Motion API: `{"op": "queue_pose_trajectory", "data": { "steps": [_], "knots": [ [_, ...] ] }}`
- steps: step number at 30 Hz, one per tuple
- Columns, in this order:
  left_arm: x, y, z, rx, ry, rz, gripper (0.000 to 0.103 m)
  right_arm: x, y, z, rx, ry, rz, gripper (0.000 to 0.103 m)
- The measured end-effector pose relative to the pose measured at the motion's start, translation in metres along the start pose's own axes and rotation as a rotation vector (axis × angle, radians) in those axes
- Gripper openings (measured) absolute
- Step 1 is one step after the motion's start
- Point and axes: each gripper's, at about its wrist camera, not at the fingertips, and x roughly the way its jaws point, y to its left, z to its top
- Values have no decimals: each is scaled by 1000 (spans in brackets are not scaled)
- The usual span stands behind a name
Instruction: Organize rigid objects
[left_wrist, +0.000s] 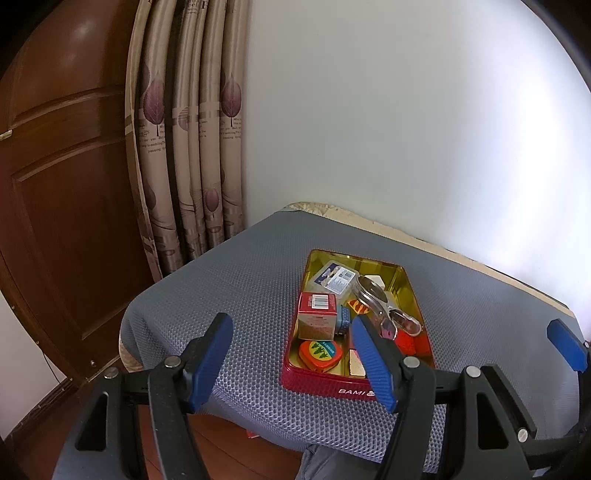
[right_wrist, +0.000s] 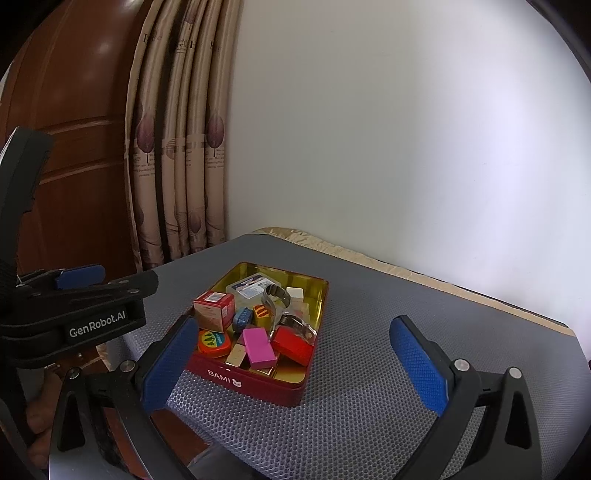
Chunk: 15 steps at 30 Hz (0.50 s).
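A red tin with a gold inside (left_wrist: 402, 275) (right_wrist: 317, 291) stands on the grey mesh mat. It holds several small objects: a red carton (left_wrist: 317, 312) (right_wrist: 213, 308), a clear plastic box (left_wrist: 332, 277) (right_wrist: 249, 288), a metal watch band (left_wrist: 373, 291) (right_wrist: 279, 295), an orange tape measure (left_wrist: 319, 354) (right_wrist: 213, 341), a pink block (right_wrist: 258, 347) and a red box (right_wrist: 293, 345). My left gripper (left_wrist: 295, 360) is open and empty, near the tin's front left. My right gripper (right_wrist: 295, 363) is open and empty, in front of the tin.
The grey mat (left_wrist: 229, 280) (right_wrist: 388, 332) covers a table against a white wall. A patterned curtain (left_wrist: 188, 129) and a brown wooden door (left_wrist: 62, 184) stand at the left. The left gripper's body (right_wrist: 74, 310) shows at the left in the right wrist view.
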Motion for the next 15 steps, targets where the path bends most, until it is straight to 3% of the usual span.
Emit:
{"op": "queue_pose_trajectory", "data": {
  "steps": [15],
  "knots": [
    [5,1,-1,0,32,8,70,-1,0,-1,-2,3,7,103]
  ]
}}
